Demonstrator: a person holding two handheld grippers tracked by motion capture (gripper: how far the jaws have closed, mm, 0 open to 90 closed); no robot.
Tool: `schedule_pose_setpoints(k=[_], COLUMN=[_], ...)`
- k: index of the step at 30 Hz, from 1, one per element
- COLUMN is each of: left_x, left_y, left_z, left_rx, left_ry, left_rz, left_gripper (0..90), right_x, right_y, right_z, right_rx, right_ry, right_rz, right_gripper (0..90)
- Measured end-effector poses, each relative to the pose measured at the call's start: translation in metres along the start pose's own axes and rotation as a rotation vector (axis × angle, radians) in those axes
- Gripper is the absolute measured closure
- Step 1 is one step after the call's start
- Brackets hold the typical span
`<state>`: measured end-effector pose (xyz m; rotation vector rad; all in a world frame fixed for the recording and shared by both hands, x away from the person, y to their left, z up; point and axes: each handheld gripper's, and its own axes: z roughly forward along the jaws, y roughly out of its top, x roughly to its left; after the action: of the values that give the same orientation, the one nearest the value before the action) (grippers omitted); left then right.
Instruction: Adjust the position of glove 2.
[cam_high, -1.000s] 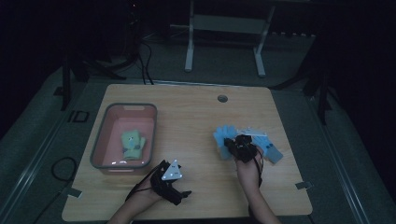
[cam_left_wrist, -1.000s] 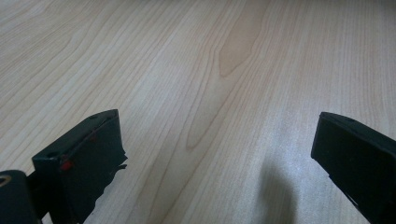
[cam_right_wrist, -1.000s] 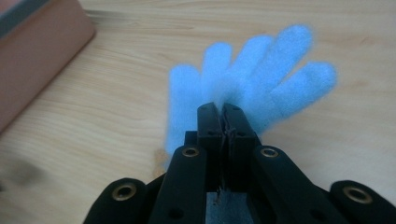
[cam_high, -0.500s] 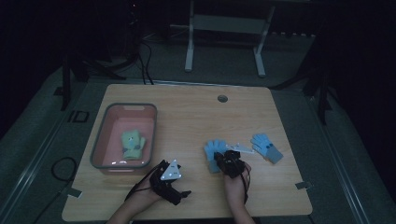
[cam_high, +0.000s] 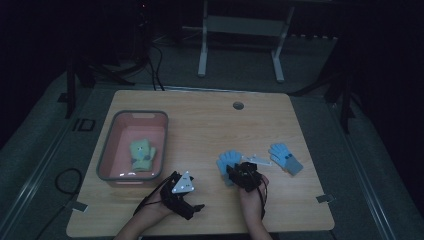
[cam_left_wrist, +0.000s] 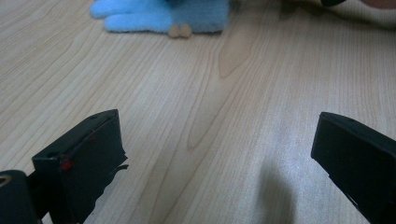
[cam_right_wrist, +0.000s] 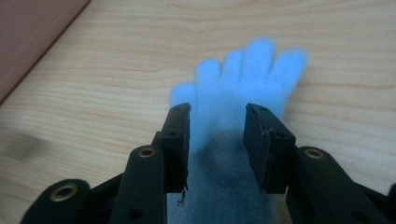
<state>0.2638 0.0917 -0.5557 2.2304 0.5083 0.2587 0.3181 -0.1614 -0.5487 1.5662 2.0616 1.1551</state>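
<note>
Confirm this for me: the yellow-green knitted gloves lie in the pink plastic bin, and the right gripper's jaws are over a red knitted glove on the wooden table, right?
Not quite: the knitted glove under the right gripper is light blue, as the right gripper view shows. The rest holds.

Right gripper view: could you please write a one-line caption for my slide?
Right gripper, jaws just opening, poised over a light blue glove lying flat on the wooden table.

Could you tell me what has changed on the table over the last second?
The right gripper dragged one blue glove toward the person, away from the other glove. Its jaws have just been opening, letting go, with the glove lying flat between them. The left gripper, the pink tub and the green glove in it stayed put.
</note>
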Motion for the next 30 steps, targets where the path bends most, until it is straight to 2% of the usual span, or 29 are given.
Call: schedule_pose_setpoints(k=[5,8,9,10,11,13,14,15,16,17,20,26,28,29,30], left_x=[0.0,0.0,0.0,0.0,0.0,0.0,0.0,0.0,0.0,0.001,0.001,0.001,0.001,0.001,0.002], left_y=[0.0,0.0,0.0,0.0,0.0,0.0,0.0,0.0,0.0,0.0,0.0,-0.001,-0.001,-0.001,-0.001], left_z=[0.0,0.0,0.0,0.0,0.0,0.0,0.0,0.0,0.0,0.0,0.0,0.0,0.0,0.001,0.001], left_rx=[0.004,0.001,0.001,-0.001,-0.002,0.0,0.001,0.0,0.0,0.0,-0.003,-0.002,-0.001,-0.001,-0.002], left_ry=[-0.004,-0.005,-0.005,-0.005,-0.004,-0.004,-0.003,-0.004,-0.004,-0.004,-0.004,-0.006,-0.005,-0.005,-0.007], left_rz=[0.005,0.001,0.001,-0.002,-0.005,-0.002,-0.003,-0.004,-0.004,-0.005,-0.006,0.001,-0.001,-0.001,-0.004], left_gripper=[2.6,2.6,2.6,2.6,2.6,2.6,2.6,2.6,2.6,2.6,2.6,2.6,2.6,2.6,2.6], right_x=[-0.009,-0.018,-0.018,-0.026,-0.032,-0.037,-0.043,-0.055,-0.061,-0.069,-0.087,-0.128,-0.133,-0.148,-0.153], right_y=[0.017,0.027,0.027,0.034,0.036,0.039,0.04,0.043,0.044,0.045,0.046,0.046,0.046,0.045,0.044], right_z=[-0.012,-0.02,-0.02,-0.025,-0.028,-0.031,-0.034,-0.04,-0.043,-0.046,-0.053,-0.065,-0.066,-0.069,-0.069], right_rx=[-0.011,-0.012,-0.012,-0.011,-0.014,-0.012,-0.015,-0.025,-0.028,-0.037,-0.035,-0.032,-0.032,-0.022,-0.022], right_ry=[0.005,-0.008,-0.008,-0.014,-0.008,-0.014,-0.018,-0.014,-0.029,-0.016,-0.028,-0.018,-0.019,-0.019,-0.009], right_rz=[-0.058,-0.116,-0.116,-0.152,-0.167,-0.177,-0.184,-0.202,-0.215,-0.224,-0.253,-0.289,-0.293,-0.301,-0.302], right_gripper=[64.8,66.0,66.0,66.0,66.2,66.8,66.8,66.8,66.8,66.7,65.8,64.3,64.3,63.0,62.9])
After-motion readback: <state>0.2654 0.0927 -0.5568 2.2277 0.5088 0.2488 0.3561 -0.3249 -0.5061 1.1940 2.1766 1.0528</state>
